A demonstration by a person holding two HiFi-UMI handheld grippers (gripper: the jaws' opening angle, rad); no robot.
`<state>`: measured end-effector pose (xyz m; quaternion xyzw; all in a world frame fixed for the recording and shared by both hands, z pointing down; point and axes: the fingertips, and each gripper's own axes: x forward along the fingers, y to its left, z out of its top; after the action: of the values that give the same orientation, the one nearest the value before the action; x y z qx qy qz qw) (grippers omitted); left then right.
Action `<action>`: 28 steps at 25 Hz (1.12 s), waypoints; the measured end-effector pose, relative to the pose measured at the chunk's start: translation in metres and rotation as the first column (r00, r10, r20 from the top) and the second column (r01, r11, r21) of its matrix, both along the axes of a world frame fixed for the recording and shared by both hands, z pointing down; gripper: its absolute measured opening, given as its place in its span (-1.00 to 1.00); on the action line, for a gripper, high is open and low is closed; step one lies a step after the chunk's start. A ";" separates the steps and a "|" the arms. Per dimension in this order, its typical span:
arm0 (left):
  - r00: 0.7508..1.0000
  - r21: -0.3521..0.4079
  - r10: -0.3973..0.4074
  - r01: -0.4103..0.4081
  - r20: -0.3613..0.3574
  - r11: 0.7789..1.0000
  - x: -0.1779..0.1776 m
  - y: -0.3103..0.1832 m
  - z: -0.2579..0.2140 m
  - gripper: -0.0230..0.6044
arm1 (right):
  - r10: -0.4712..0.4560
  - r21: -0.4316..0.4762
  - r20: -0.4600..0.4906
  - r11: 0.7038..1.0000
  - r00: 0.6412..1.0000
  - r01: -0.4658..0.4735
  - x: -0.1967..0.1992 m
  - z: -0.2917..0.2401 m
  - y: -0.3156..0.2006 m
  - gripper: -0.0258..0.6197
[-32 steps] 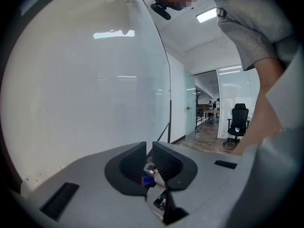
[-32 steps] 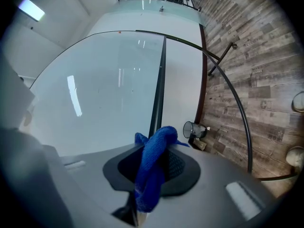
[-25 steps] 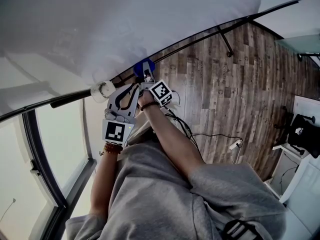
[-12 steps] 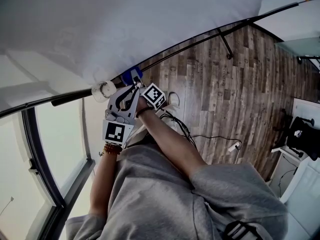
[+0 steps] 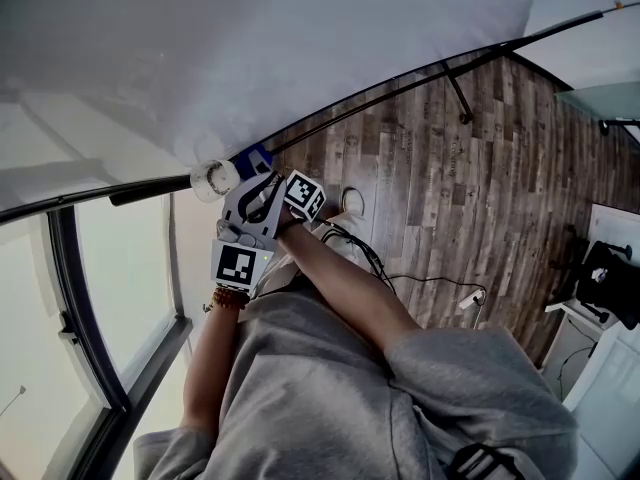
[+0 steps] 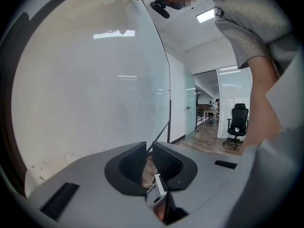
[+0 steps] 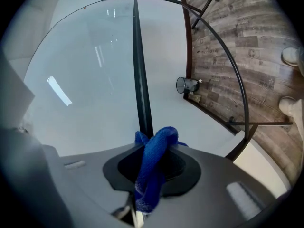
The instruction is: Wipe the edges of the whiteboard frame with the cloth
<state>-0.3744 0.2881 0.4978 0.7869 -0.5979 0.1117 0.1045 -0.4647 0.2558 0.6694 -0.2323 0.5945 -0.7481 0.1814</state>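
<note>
Cloth at the frame, right gripper pinching it!
From overhead only a blue corner peeks out behind the grippers. Right fingers are clamped tight on the cloth. Left gripper fingers are a slit apart, empty, beside the whiteboard. Both arms reach forward, grippers side by side.
</note>
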 end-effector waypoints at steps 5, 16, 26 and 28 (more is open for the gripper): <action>1.000 0.006 -0.003 0.003 0.005 1.000 0.000 0.001 -0.001 -0.78 | -0.104 0.012 0.013 0.995 0.995 0.104 -0.012 0.001 0.012 -0.72; 0.999 0.054 0.026 -0.027 0.025 0.998 0.010 -0.015 -0.009 -0.78 | -0.660 0.200 -0.356 0.637 0.661 0.745 -0.029 0.012 0.061 -0.71; 0.999 0.075 0.038 -0.037 -0.013 0.997 0.041 -0.052 -0.031 -0.78 | -0.552 0.324 -0.522 0.577 0.650 0.750 0.063 -0.023 -0.026 -0.70; 0.999 0.089 0.053 -0.052 -0.011 0.995 0.053 -0.062 -0.036 -0.78 | -0.488 0.372 -0.542 0.591 0.684 0.716 0.091 -0.042 -0.056 -0.70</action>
<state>-0.3210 0.2264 0.4613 0.8068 -0.5808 0.0827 0.0706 -0.3741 0.2003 0.6279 -0.0897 0.8511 -0.4952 -0.1494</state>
